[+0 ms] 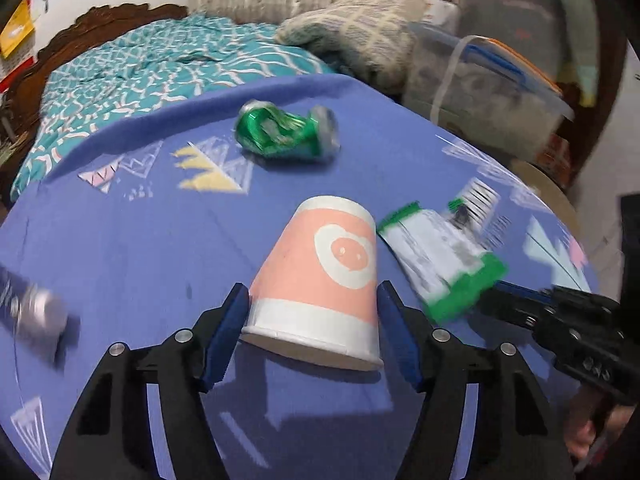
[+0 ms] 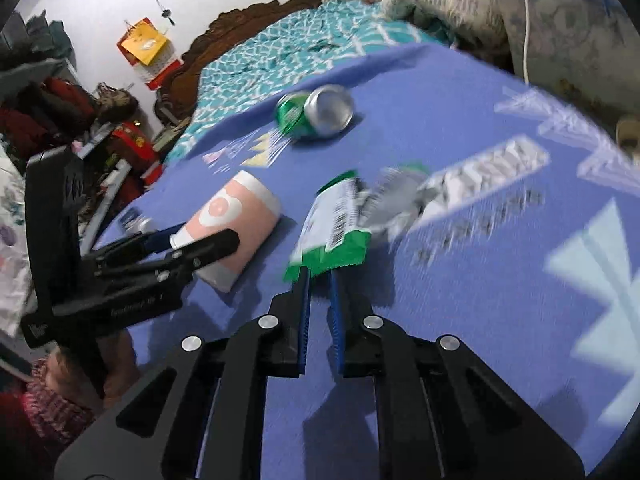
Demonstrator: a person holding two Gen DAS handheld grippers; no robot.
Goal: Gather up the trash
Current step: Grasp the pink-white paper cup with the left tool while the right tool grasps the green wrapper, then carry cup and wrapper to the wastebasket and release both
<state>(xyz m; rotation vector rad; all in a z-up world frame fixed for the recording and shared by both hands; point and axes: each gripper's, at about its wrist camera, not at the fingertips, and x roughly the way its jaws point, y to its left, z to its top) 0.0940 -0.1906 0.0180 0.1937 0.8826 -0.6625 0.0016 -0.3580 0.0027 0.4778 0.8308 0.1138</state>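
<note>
A pink and white paper cup (image 1: pixel 320 280) lies on its side on the purple tablecloth (image 1: pixel 140 248). My left gripper (image 1: pixel 314 304) is shut on the cup, one pad on each side of it near the rim; the cup also shows in the right wrist view (image 2: pixel 228 224). A green and white snack wrapper (image 2: pixel 332 228) lies beside the cup. My right gripper (image 2: pixel 319 276) is shut on the wrapper's near green edge; the wrapper also shows in the left wrist view (image 1: pixel 440 256). A crushed green can (image 1: pixel 286 130) lies farther back; it also shows in the right wrist view (image 2: pixel 316 110).
A small silver object (image 1: pixel 36 312) lies at the table's left edge. A bed with a teal patterned cover (image 1: pixel 140 68) stands behind the table. A folded blanket (image 1: pixel 360 28) and clear plastic storage boxes (image 1: pixel 480 76) stand at the back right. Clutter (image 2: pixel 60 112) fills the left side.
</note>
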